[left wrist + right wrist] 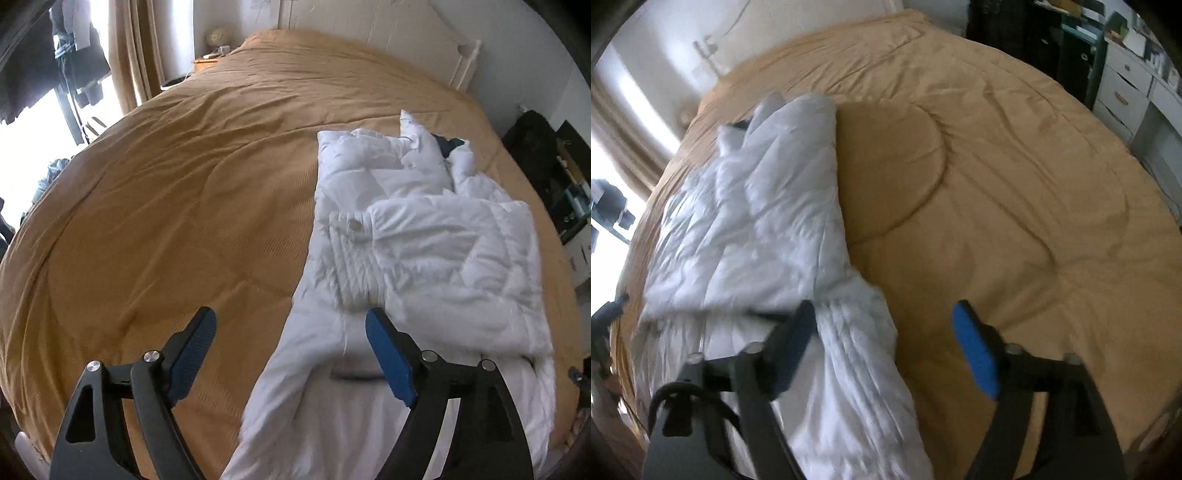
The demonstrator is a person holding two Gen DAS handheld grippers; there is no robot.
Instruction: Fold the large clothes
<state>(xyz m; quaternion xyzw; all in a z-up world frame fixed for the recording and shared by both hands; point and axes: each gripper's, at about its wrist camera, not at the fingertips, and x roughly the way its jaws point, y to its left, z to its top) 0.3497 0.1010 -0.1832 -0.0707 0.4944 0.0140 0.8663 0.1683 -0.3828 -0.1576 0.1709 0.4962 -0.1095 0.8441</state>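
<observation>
A white puffer jacket (417, 240) lies partly folded on the tan bedspread (177, 206), its collar end far and one panel folded across it. A sleeve (295, 387) runs toward me between the fingers of my left gripper (291, 332), which is open and holds nothing. In the right wrist view the jacket (746, 221) lies at the left, with a bunched sleeve (860, 347) running down between the fingers. My right gripper (886, 325) is open just above that sleeve, over the bedspread (1015, 184).
A white headboard (406, 33) stands at the far end. Curtains (129, 48) and a bright window are at the left. White drawers (1126, 88) and dark shelves stand beside the bed at the right. My left gripper shows at the left edge of the right wrist view (605, 321).
</observation>
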